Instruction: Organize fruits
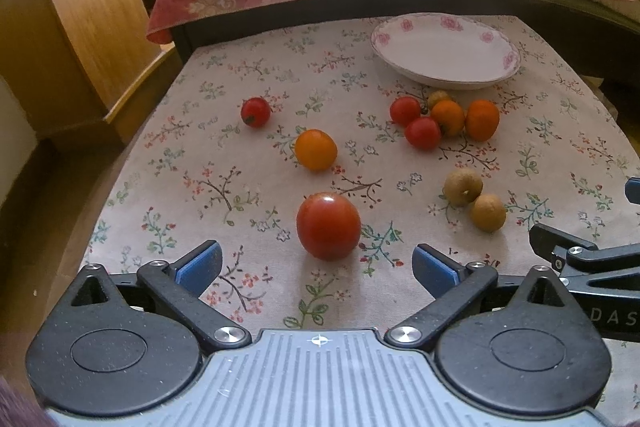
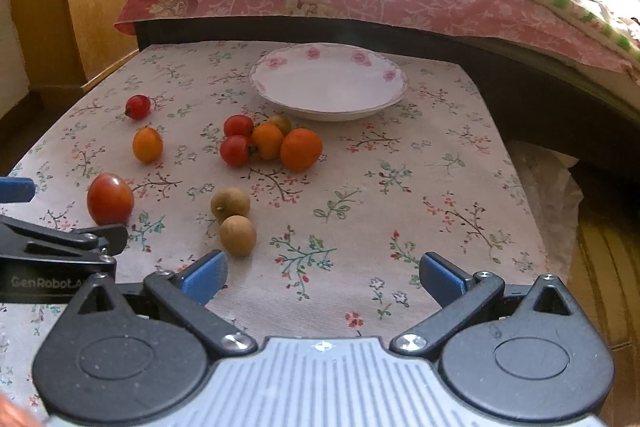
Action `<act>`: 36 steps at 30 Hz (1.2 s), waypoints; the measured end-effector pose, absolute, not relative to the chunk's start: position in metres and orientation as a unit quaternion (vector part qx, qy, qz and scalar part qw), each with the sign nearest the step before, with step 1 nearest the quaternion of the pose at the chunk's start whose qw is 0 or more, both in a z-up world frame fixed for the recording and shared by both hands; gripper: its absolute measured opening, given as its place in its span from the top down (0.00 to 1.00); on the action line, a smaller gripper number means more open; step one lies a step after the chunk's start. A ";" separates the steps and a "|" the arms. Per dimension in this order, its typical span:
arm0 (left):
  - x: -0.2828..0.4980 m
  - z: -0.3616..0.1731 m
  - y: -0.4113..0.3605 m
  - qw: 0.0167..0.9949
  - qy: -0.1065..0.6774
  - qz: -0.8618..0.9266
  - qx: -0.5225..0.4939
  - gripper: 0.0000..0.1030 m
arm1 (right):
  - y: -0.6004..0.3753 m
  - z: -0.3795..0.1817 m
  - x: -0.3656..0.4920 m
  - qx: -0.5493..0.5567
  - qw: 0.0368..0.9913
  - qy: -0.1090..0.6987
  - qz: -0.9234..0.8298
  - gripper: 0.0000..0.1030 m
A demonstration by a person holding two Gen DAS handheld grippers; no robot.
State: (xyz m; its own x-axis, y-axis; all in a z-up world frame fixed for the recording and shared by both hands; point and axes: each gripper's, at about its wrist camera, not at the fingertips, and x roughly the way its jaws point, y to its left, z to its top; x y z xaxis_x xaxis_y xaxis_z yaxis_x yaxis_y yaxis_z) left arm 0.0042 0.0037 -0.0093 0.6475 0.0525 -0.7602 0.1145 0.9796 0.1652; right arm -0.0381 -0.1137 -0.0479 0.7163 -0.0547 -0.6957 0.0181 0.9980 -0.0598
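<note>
Through my left wrist camera, my left gripper [image 1: 316, 267] hangs low over the floral tablecloth [image 1: 248, 75] with its jaws spread wide and nothing between them; the big red tomato [image 1: 328, 225] sits just ahead of the gap, clear of both blue pads. Beyond it lie an orange tomato [image 1: 315, 149], a lone small red tomato [image 1: 255, 111], a cluster of red and orange tomatoes [image 1: 444, 121] and two brown longans [image 1: 474, 199], all on the cloth. The flowered plate [image 1: 445, 51] stands at the far edge. Through my right wrist camera, my right gripper [image 2: 322, 277] is likewise spread and holds nothing, the nearer longan [image 2: 238, 235] just beside its left pad.
</note>
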 end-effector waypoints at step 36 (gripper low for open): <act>0.031 -0.036 0.005 0.899 0.400 -0.093 0.154 0.27 | -0.098 -0.069 0.008 -0.033 0.904 0.402 0.144 0.74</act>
